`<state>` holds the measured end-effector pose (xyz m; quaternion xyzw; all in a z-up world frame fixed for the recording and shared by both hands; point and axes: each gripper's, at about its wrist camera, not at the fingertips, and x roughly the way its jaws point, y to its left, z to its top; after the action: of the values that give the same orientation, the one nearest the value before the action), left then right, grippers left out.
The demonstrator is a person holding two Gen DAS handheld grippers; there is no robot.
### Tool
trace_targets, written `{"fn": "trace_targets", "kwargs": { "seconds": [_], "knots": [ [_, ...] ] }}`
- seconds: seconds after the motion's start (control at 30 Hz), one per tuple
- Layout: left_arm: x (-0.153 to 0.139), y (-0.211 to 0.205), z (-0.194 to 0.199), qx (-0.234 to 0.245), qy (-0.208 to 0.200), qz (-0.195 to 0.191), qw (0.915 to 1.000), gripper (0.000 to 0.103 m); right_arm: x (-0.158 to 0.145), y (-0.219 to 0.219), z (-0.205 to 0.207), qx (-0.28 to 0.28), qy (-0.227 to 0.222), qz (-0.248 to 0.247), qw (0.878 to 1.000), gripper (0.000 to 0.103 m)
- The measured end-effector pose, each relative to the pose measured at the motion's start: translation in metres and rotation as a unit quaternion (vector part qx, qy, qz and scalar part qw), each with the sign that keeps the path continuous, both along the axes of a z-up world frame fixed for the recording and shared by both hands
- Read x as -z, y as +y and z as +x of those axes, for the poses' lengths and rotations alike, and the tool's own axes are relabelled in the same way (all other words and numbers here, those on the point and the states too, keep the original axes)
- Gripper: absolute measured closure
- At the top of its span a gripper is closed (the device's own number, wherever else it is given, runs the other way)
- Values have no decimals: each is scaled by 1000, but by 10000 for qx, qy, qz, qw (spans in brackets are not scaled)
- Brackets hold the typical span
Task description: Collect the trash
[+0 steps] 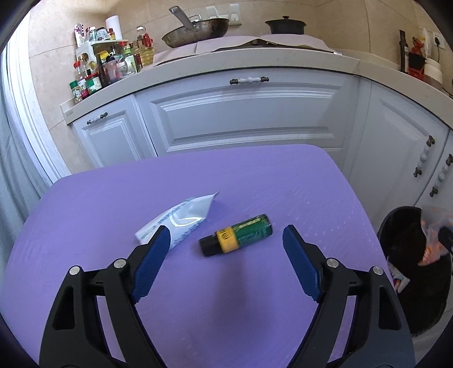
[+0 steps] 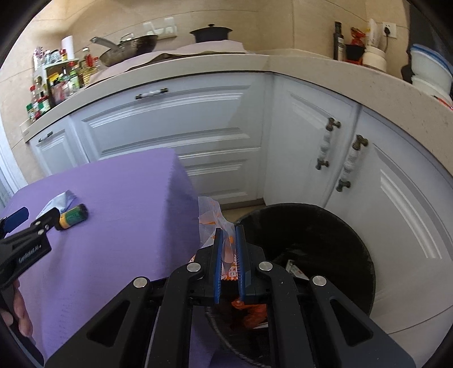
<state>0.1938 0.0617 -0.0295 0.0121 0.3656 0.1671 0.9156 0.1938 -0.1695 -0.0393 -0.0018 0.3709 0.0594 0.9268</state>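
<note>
counter (image 1: pixel 254 61) far, beige | wok (image 1: pixel 195 34) and black lidded pot (image 1: pixel 285 25) on top | bottles and jars (image 1: pixel 107 65) crowded far left | white cabinet doors (image 1: pixel 240 113) below | white bowls (image 2: pixel 430 70) stacked far right

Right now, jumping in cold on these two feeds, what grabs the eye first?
The purple table dominates, with a small green bottle lying on its side beside a crumpled white wrapper, framed by the open left gripper. At the table's right edge, the right gripper is shut on an orange-and-clear plastic wrapper over the black trash bin.
</note>
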Motion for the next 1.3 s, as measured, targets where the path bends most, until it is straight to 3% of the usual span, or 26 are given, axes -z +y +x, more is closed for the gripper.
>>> {"fn": "trace_targets", "kwargs": {
  "seconds": [0.73, 1.07, 1.3],
  "knots": [
    [26, 1, 46, -260, 454, -2, 9986, 21, 23, -25, 21, 110, 179, 172, 9996, 93],
    [29, 1, 48, -156, 520, -122, 9984, 60, 25, -27, 24, 74, 204, 174, 9996, 93],
    [29, -3, 48, -11, 502, -130, 9987, 81, 25, -26, 23, 82, 207, 170, 9996, 93]
  ]
}}
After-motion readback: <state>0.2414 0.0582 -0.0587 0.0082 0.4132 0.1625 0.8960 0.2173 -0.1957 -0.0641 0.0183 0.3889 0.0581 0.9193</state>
